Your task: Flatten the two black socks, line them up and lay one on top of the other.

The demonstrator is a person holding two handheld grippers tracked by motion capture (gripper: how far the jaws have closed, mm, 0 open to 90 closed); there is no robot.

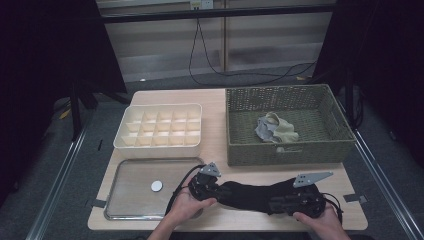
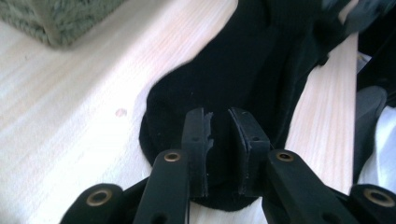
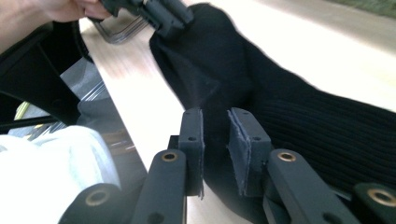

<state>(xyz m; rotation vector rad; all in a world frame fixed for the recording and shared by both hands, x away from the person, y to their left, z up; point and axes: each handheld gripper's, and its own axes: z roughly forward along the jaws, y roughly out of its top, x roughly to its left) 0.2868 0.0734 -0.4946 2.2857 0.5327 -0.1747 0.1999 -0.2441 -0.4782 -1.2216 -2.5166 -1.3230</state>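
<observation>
On a pale wooden table point(image 1: 220, 107) holding one divided box point(image 1: 160, 126), one metal tray point(image 1: 135, 192) and one wicker basket point(image 1: 287, 125), two grippers, left point(image 1: 212, 192) and right point(image 1: 272, 204), each pinch one black sock point(image 1: 245, 194) stretched along the near edge.

Hidden and cut-off parts, black sock stretched between my two tools

From the high view, my left tool point(image 1: 204, 186) and right tool point(image 1: 295, 200) merge with the black sock point(image 1: 245, 195), so I cannot tell the pads from the cloth there. In the left gripper view, the sock's near end runs under my jaws and the wicker basket point(image 2: 56, 18) is cut by the top edge and blurred. In the right gripper view, the sock runs off the right edge. The small white disc point(image 1: 157, 186) on the metal tray point(image 1: 131, 216) is too small to identify.
</observation>
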